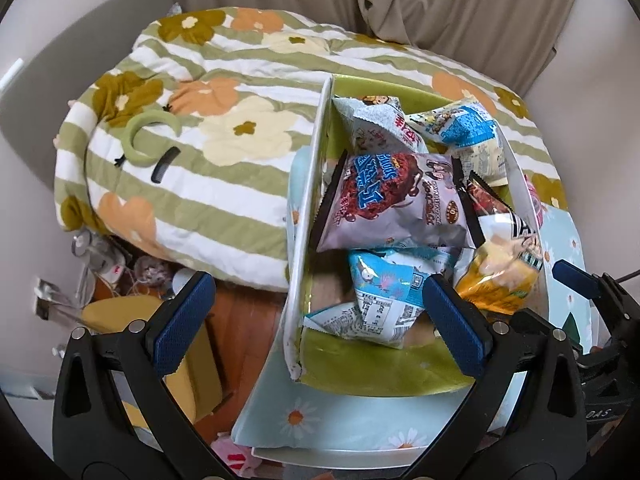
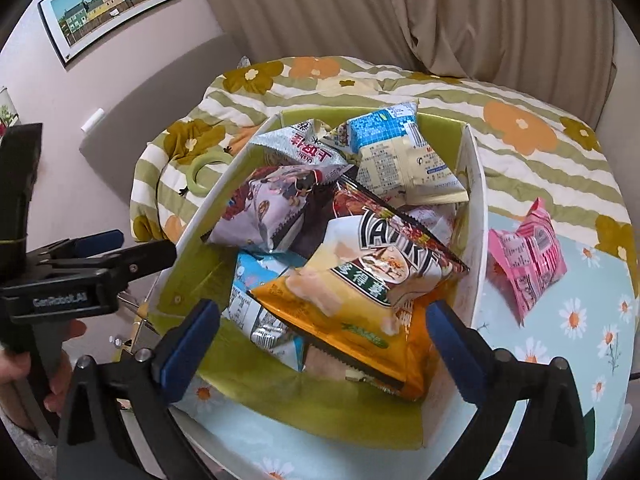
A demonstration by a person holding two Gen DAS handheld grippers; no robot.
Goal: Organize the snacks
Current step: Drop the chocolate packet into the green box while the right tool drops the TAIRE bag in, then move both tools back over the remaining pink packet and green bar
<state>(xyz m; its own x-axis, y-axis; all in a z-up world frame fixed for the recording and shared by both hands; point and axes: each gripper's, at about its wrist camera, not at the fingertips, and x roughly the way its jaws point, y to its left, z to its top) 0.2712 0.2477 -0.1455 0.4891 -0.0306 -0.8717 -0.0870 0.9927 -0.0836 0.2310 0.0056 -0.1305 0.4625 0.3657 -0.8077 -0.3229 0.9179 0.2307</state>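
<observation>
With six packets piled in box and both grippers, left and right, gaping empty above it, mostly done; pink packet left outside on table, beside box's right wall.

We see a beige curtain at twelve o'clock, a pinkish wall at ten with a framed print, a floral striped quilt mid-frame, and wood floor at seven.
</observation>
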